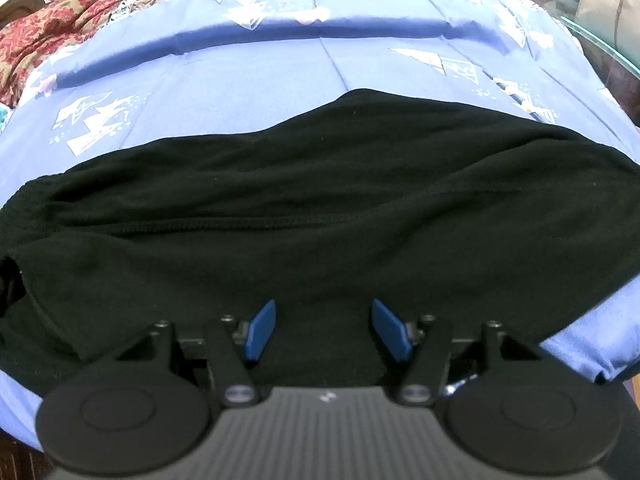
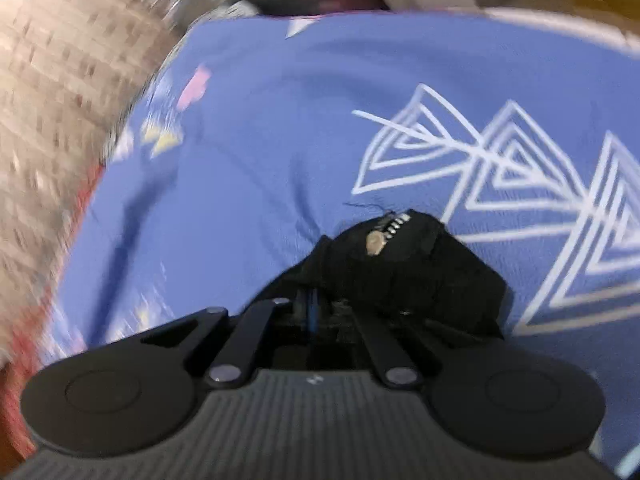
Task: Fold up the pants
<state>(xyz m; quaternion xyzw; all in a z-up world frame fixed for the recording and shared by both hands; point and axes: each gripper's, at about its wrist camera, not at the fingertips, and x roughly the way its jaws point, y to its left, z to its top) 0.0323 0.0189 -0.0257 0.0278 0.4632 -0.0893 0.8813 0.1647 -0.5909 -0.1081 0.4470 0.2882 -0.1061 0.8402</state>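
Black pants (image 1: pixel 320 200) lie spread across a blue patterned bedsheet (image 1: pixel 248 76), with a seam running left to right. My left gripper (image 1: pixel 324 312) is open, its blue pads (image 1: pixel 262 330) just above the near edge of the pants and holding nothing. My right gripper (image 2: pixel 320 300) is shut on a bunched end of the black pants (image 2: pixel 404 268), where a zipper and a metal button (image 2: pixel 376 242) show. That end is held over the blue sheet (image 2: pixel 280 140). The right wrist view is blurred by motion.
A red floral blanket (image 1: pixel 48 24) lies bunched at the far left of the bed. A glass table edge (image 1: pixel 600 40) stands at the right. A beige woven surface (image 2: pixel 60 100) fills the left of the right wrist view, beyond the sheet's edge.
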